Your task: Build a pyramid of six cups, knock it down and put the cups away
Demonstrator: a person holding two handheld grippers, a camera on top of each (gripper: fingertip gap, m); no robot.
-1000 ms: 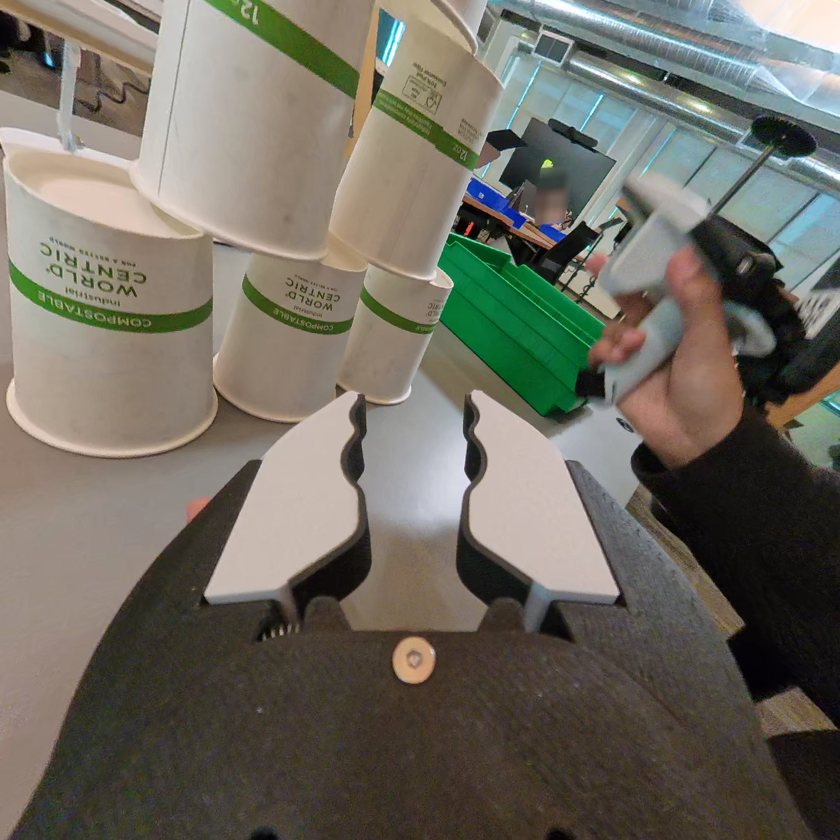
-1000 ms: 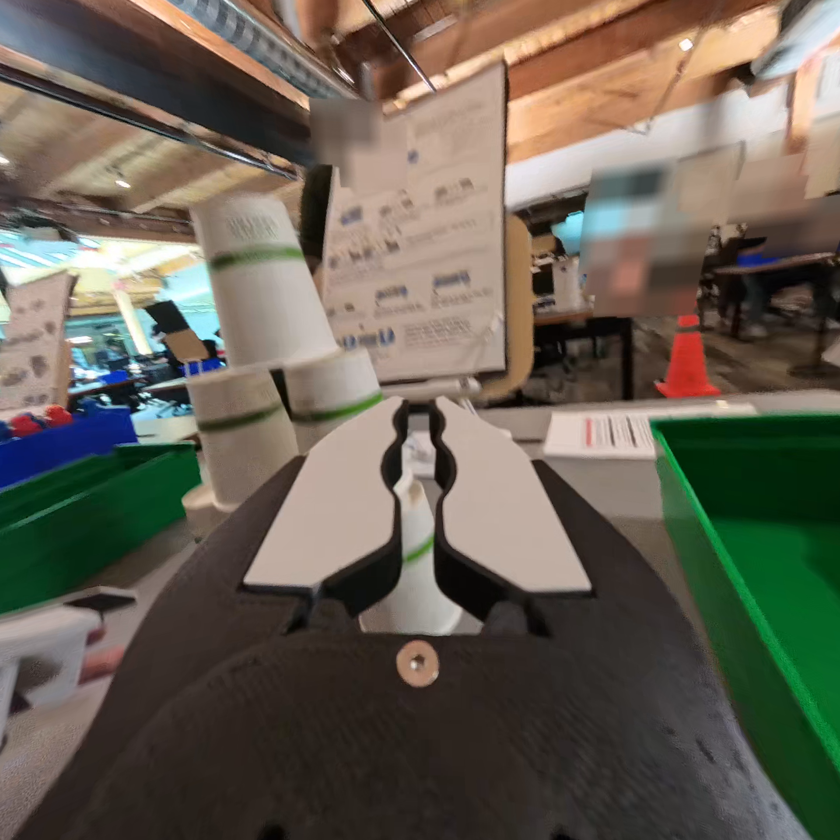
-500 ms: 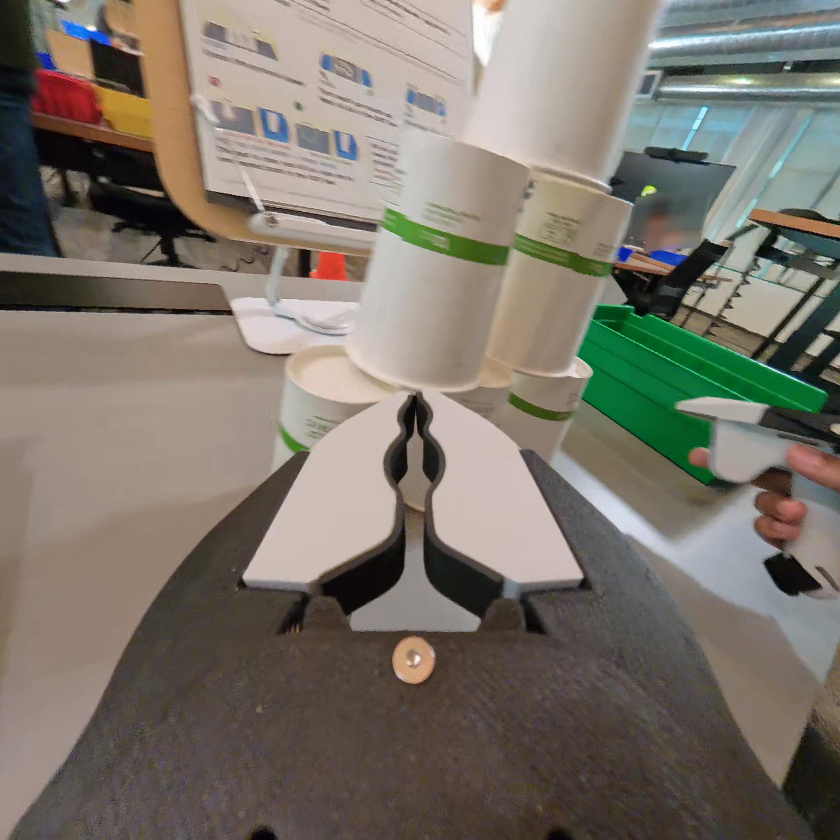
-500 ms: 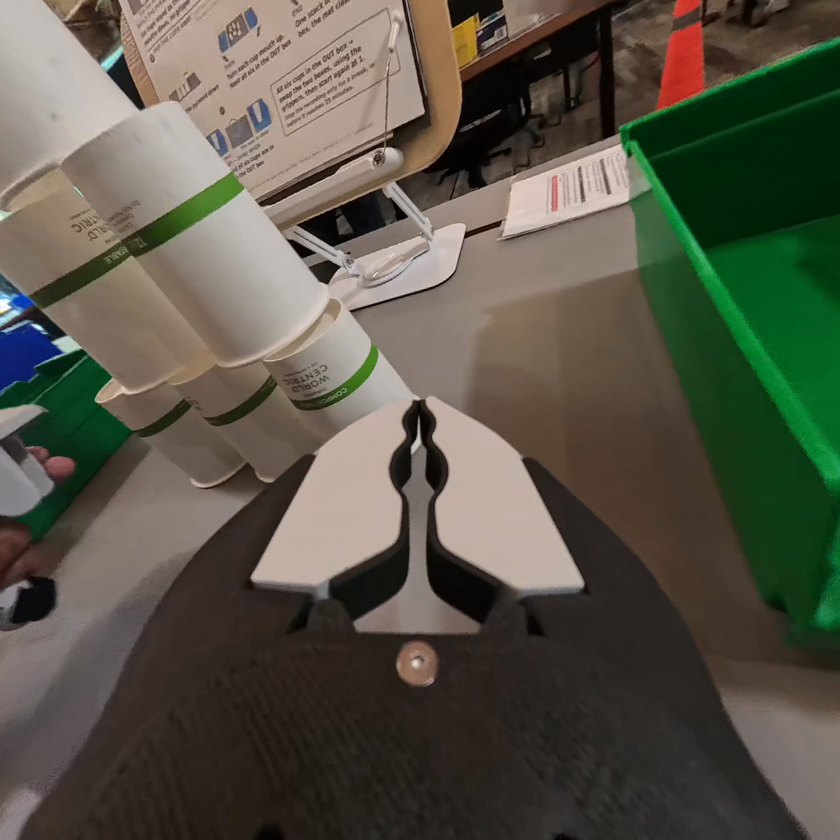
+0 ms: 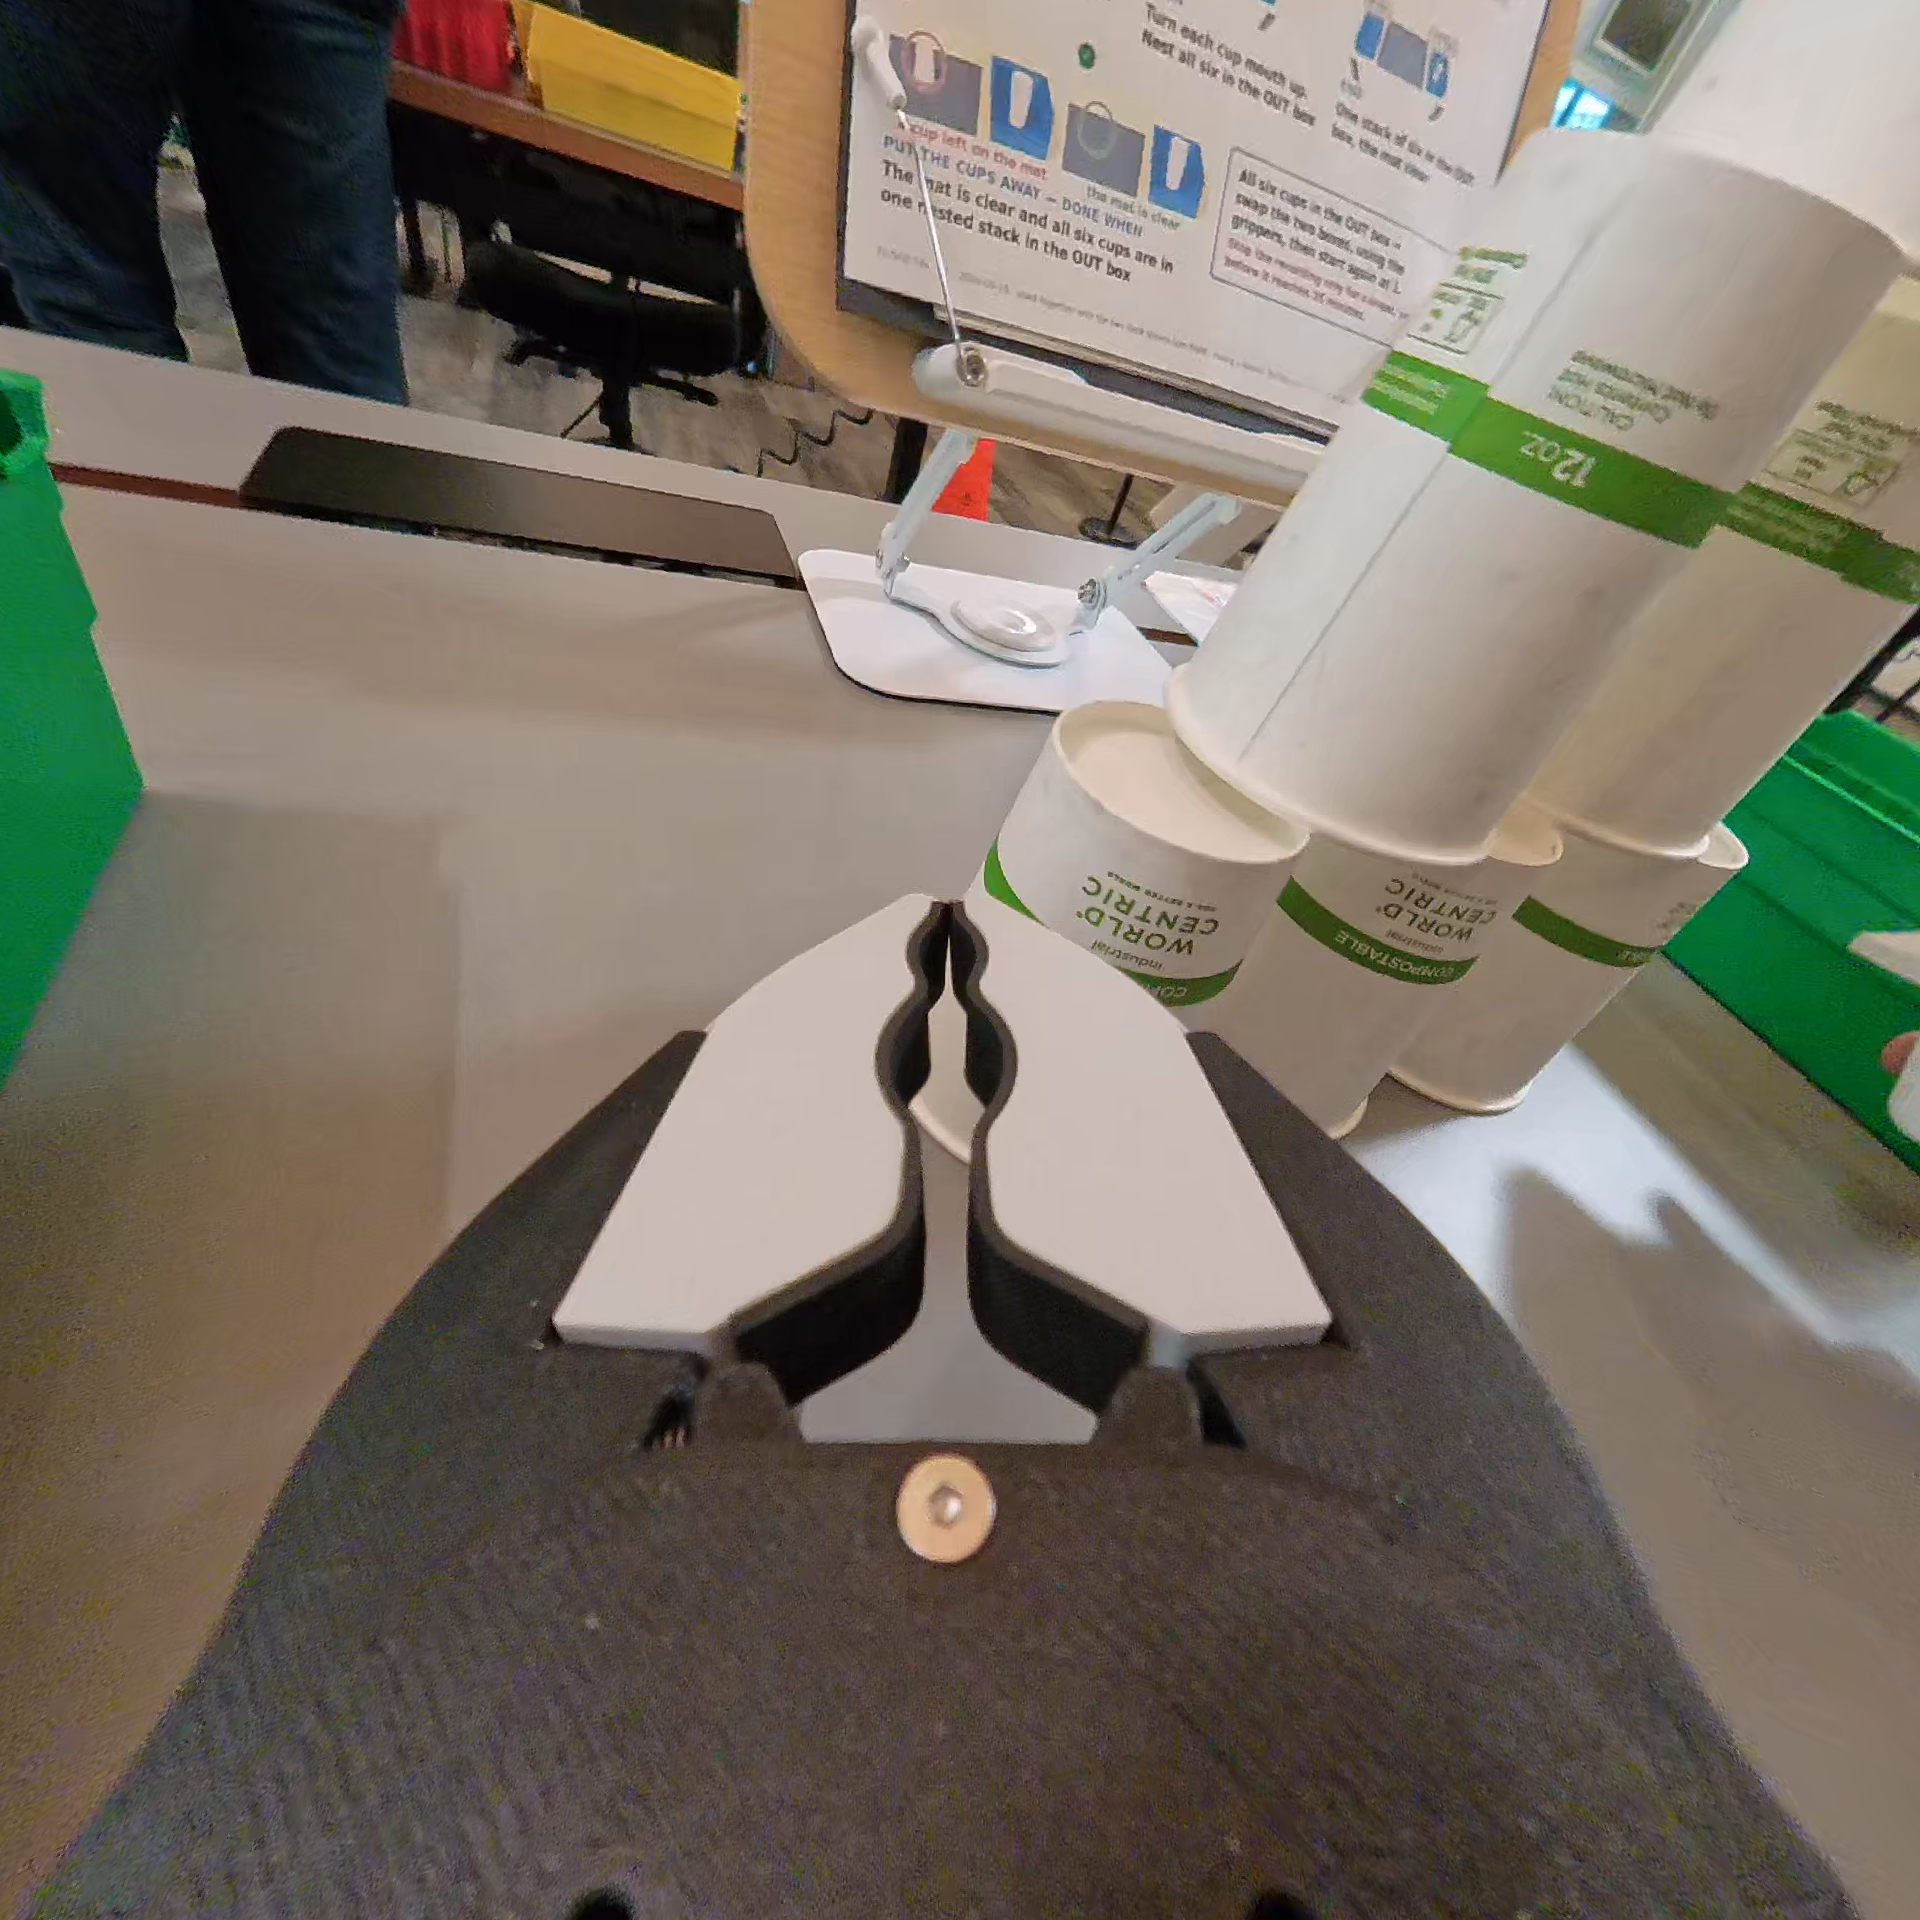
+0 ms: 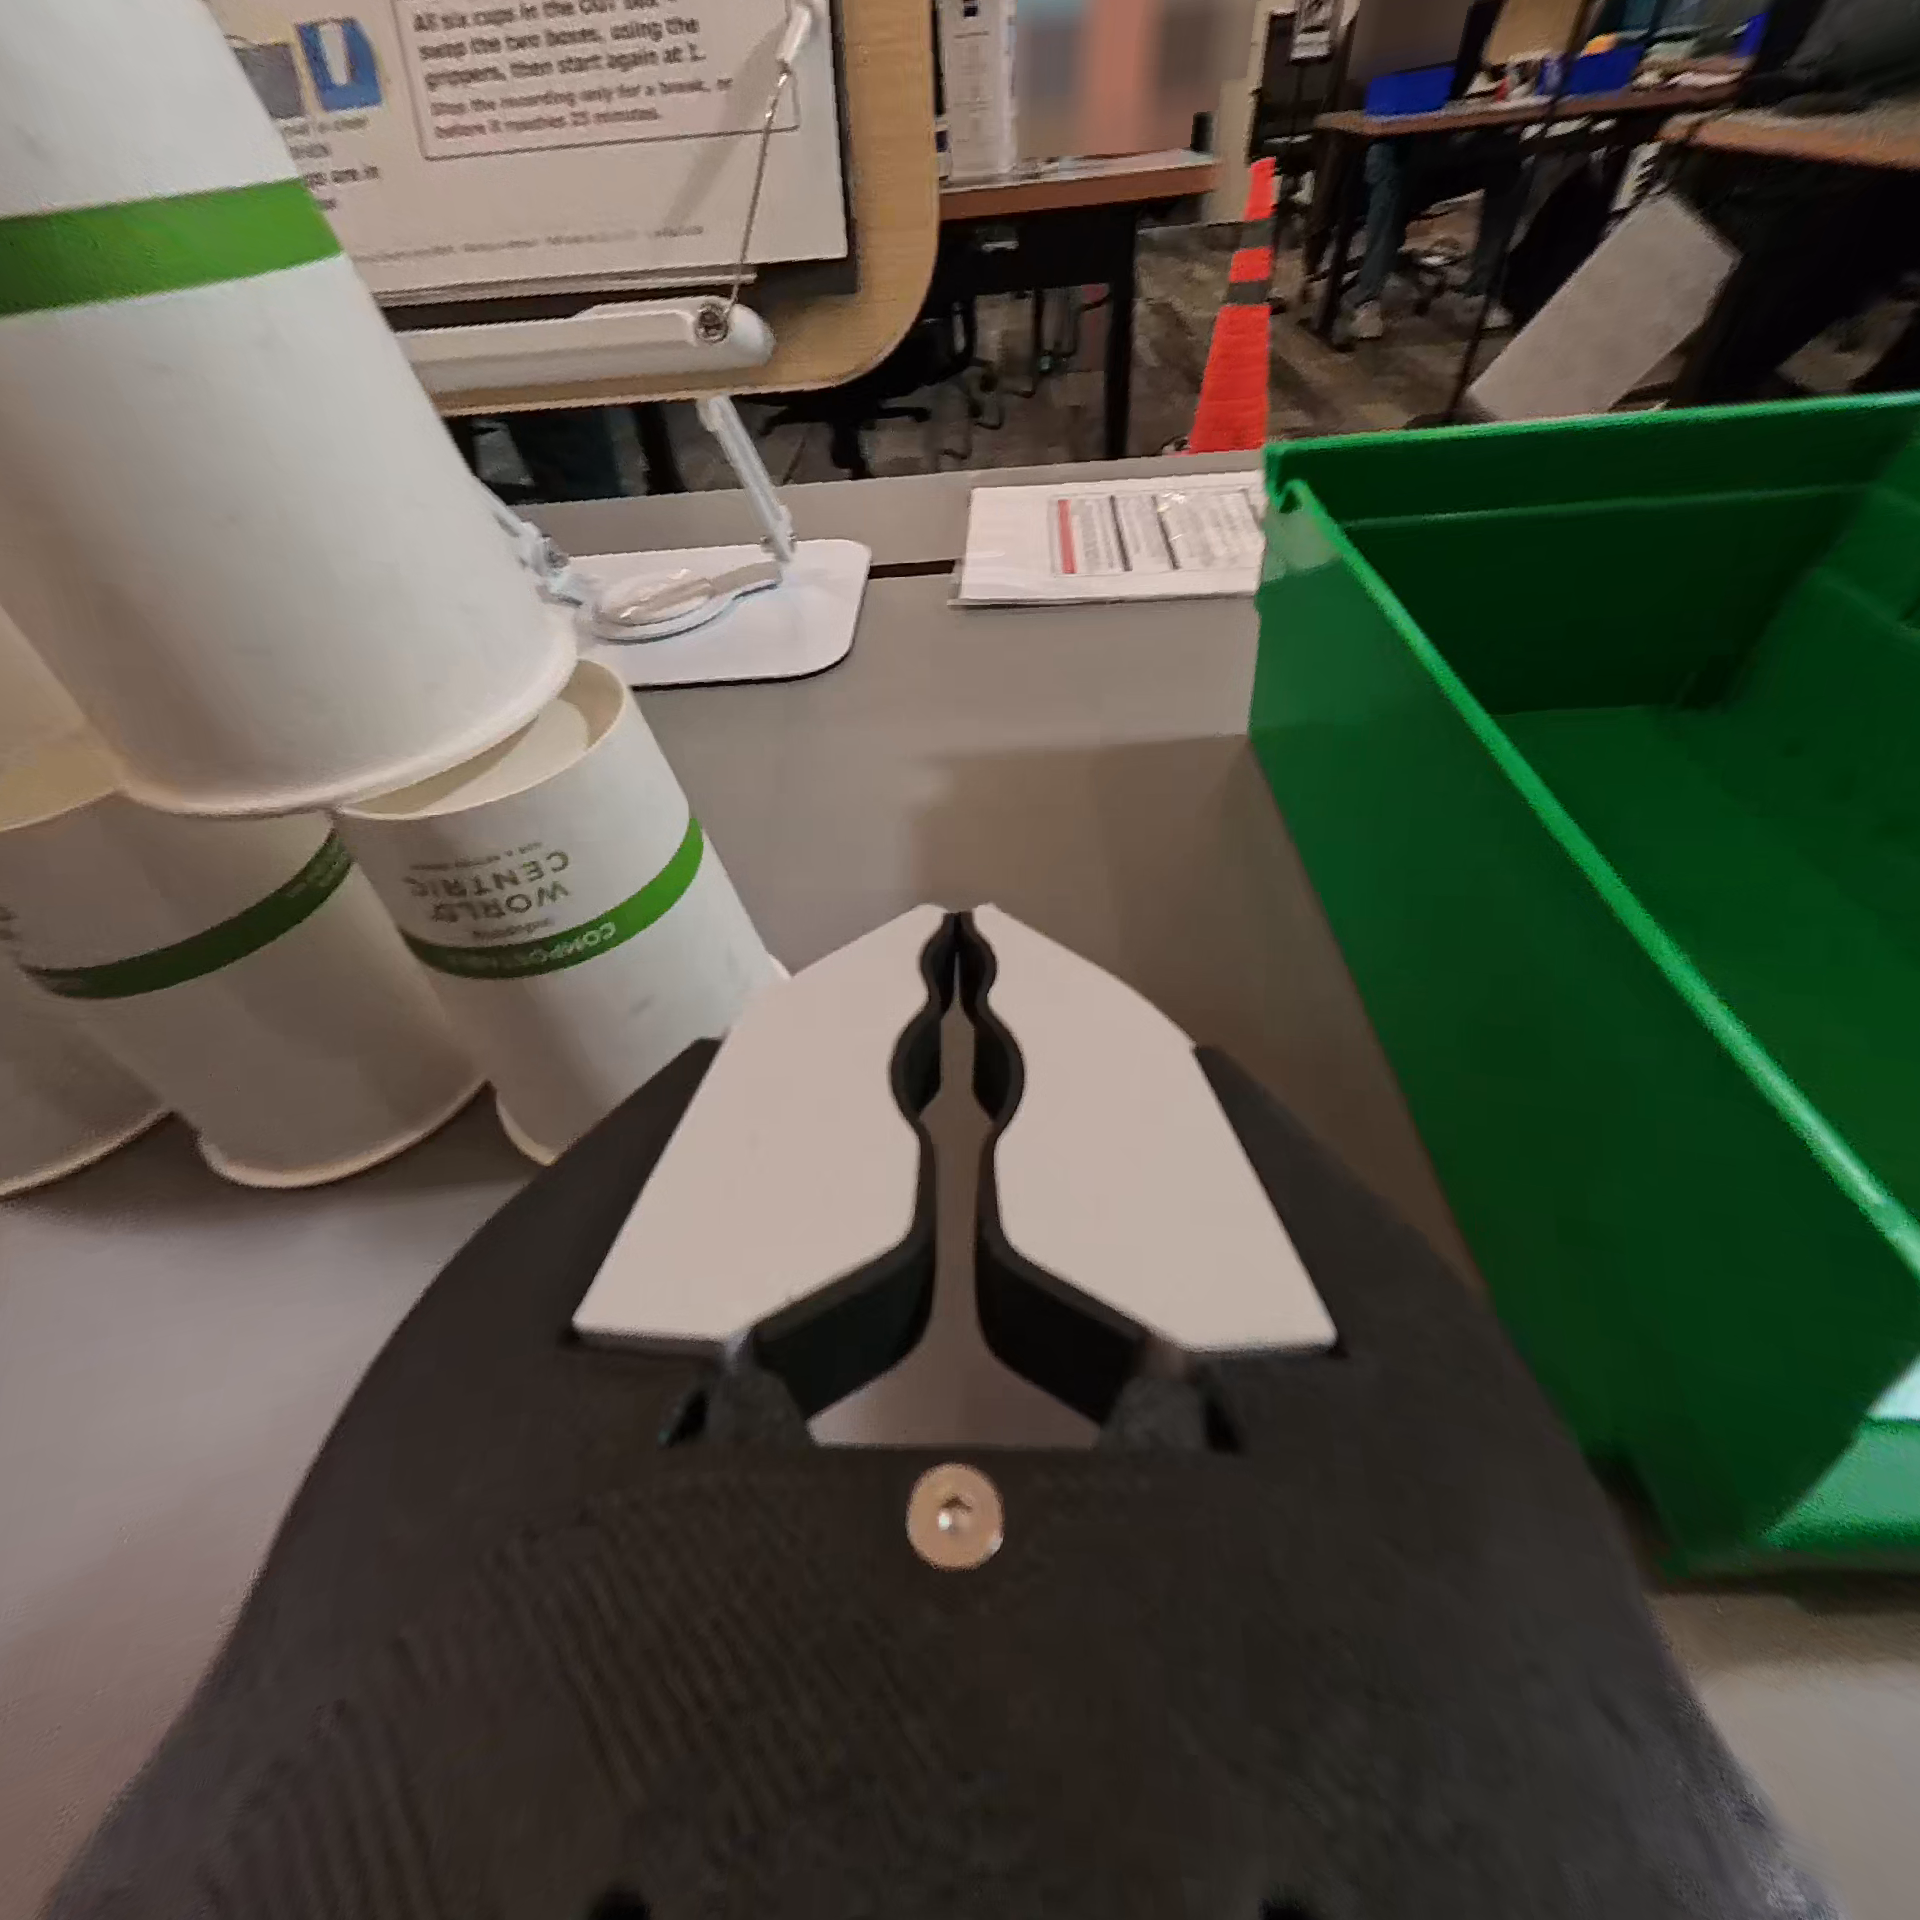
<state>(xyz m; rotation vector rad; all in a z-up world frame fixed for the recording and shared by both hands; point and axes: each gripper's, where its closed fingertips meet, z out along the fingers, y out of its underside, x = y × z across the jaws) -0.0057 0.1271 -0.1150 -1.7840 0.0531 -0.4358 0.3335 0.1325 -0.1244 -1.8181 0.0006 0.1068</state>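
Observation:
White paper cups with green bands stand upside down in a pyramid on the grey table. In the left wrist view a bottom-row cup is just right of my left gripper, which is shut and empty; an upper cup rests on the row. In the right wrist view my right gripper is shut and empty, with a bottom-row cup just left of it and an upper cup above.
A green bin stands right of the right gripper; green bins also sit at the left edge and far right of the left view. A clipboard stand with a sheet and a paper lie behind.
My left gripper went from open to shut and swung left of the cup pyramid. My right gripper closed fully and tilted down toward the table between cups and bin.

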